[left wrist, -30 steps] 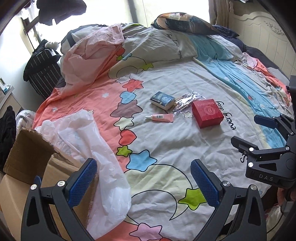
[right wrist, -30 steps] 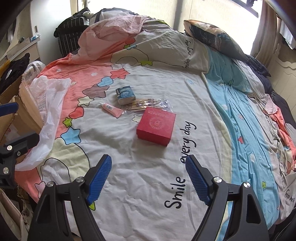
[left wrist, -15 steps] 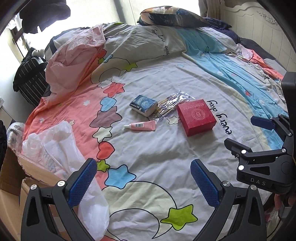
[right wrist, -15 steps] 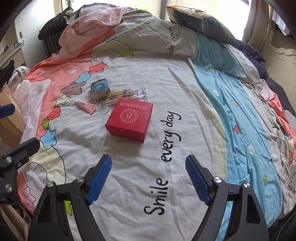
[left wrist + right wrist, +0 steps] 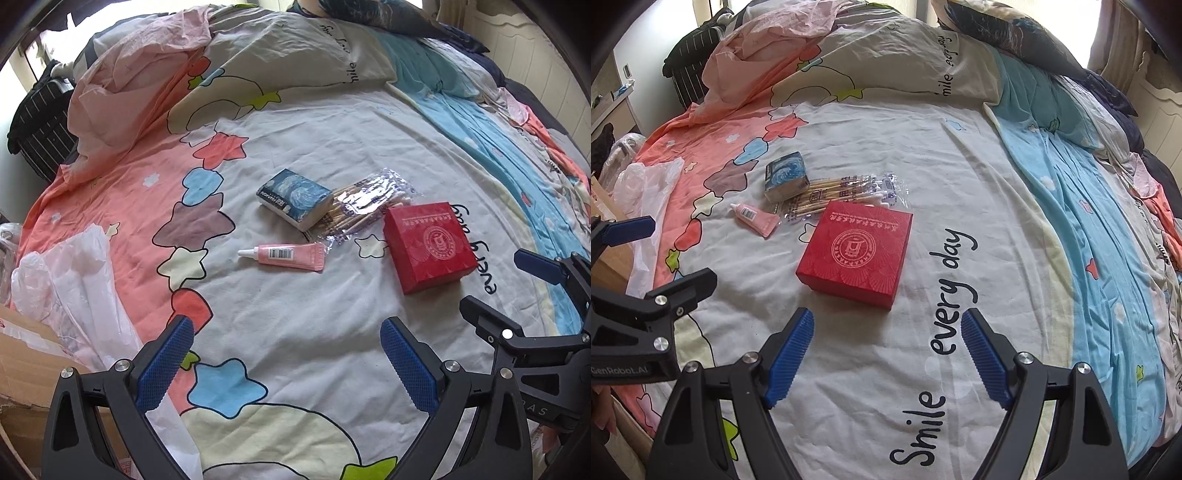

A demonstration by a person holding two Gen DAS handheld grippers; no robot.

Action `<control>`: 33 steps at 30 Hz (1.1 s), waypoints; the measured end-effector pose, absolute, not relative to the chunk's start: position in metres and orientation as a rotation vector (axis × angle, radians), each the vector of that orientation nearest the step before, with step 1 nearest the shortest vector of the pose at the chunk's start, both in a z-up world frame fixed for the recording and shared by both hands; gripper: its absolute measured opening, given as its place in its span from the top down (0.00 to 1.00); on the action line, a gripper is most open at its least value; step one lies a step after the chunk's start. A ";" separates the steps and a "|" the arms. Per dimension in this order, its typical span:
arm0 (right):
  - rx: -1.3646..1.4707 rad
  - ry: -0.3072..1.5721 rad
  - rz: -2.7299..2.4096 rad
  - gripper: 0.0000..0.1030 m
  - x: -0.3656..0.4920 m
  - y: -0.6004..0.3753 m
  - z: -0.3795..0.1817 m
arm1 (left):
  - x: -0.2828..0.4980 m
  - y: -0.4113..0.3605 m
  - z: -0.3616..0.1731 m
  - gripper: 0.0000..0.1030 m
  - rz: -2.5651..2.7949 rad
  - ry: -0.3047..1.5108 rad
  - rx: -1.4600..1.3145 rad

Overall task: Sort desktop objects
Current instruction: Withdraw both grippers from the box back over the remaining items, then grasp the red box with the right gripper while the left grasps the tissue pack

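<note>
Bed: quilt (image 5: 960,173) with stars and "Smile every day" carries all four items; the right view reads the lettering whole, the left view only part.
Cardboard box: (image 5: 26,369) at 8 o'clock in the left view, a white plastic bag (image 5: 81,280) draped over it; contents hidden.
Red box: (image 5: 855,253) square, lid shut, gold round emblem; at the middle of the bed.
Cotton swabs: clear bag (image 5: 364,210) between red box and tissue pack, touching both.
Tissue pack: (image 5: 293,199) blue swirls, at 10 o'clock of the red box.
Tube: (image 5: 284,255) pink, white cap, barcode up, apart.
Left gripper: (image 5: 286,363) fingers wide apart, empty.
Right gripper: (image 5: 886,360) fingers spread, empty, just short of the red box.
</note>
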State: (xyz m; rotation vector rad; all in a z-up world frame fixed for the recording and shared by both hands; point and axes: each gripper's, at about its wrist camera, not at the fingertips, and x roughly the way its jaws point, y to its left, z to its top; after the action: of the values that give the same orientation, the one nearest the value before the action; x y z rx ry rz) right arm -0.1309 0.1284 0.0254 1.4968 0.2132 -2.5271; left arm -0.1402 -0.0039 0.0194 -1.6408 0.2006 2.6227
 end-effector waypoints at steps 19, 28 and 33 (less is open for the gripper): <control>1.506 0.279 -2.511 0.23 -0.160 0.112 0.009 | -0.199 -0.020 -0.013 0.00 2.626 -0.008 -1.714; 1.489 0.285 -2.520 0.23 -0.162 0.109 0.010 | -0.227 -0.007 -0.013 0.00 2.648 0.137 -1.713; 1.466 0.313 -2.544 0.23 -0.160 0.110 0.016 | -0.237 0.010 -0.020 0.00 2.619 0.286 -1.708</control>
State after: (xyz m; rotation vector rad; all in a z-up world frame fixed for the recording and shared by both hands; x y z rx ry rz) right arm -0.1604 0.1100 0.0157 1.4659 0.3132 -2.5444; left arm -0.2372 0.0103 -0.0196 -1.7083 0.2864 2.6192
